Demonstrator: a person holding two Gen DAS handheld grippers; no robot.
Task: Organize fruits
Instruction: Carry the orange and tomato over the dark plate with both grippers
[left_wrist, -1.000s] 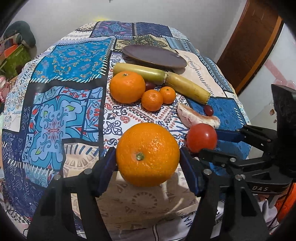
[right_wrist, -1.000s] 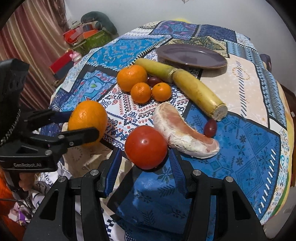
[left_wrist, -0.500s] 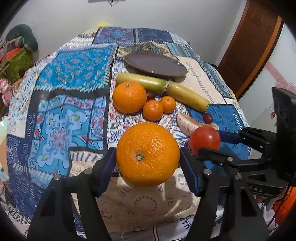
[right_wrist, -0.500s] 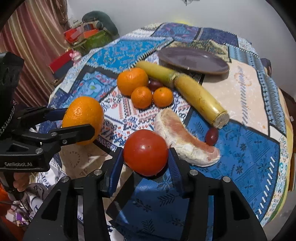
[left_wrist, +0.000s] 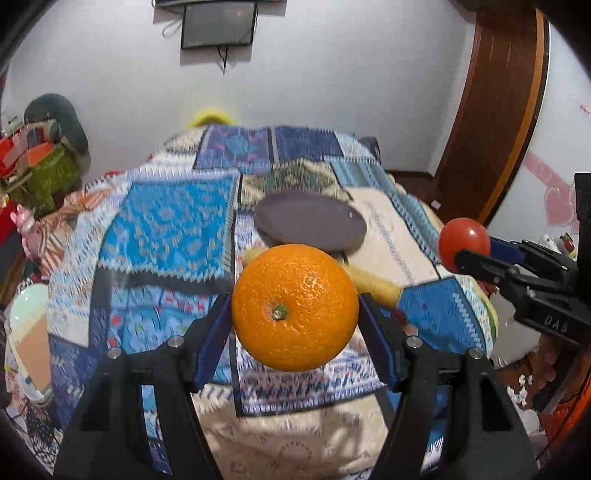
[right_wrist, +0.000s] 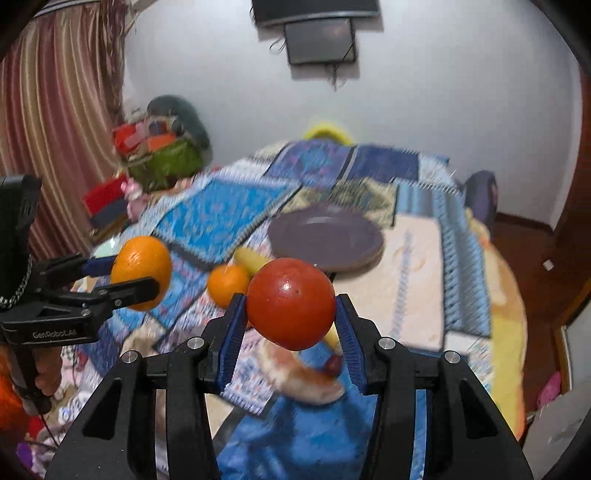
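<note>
My left gripper (left_wrist: 293, 319) is shut on a large orange (left_wrist: 294, 307) and holds it high above the patchwork tablecloth (left_wrist: 170, 225). It also shows in the right wrist view (right_wrist: 140, 272). My right gripper (right_wrist: 291, 325) is shut on a red tomato (right_wrist: 291, 303), also raised; the tomato shows in the left wrist view (left_wrist: 464, 244). A dark purple plate (left_wrist: 310, 224) lies empty beyond both; it also shows in the right wrist view (right_wrist: 325, 236). Another orange (right_wrist: 227, 284), a yellow stalk (left_wrist: 373, 284), a pomelo wedge (right_wrist: 306, 380) and a small dark red fruit (right_wrist: 333, 363) lie on the cloth, partly hidden.
A pale bowl (left_wrist: 27, 310) sits at the table's left edge. A pile of cushions and bags (right_wrist: 159, 147) stands by the curtain at the left. A wooden door (left_wrist: 491, 110) is at the right. A dark screen (right_wrist: 321, 37) hangs on the wall.
Both grippers have lifted and tilted up with their fruits. The table has dropped lower in both views and the wall and screen have come into view.
</note>
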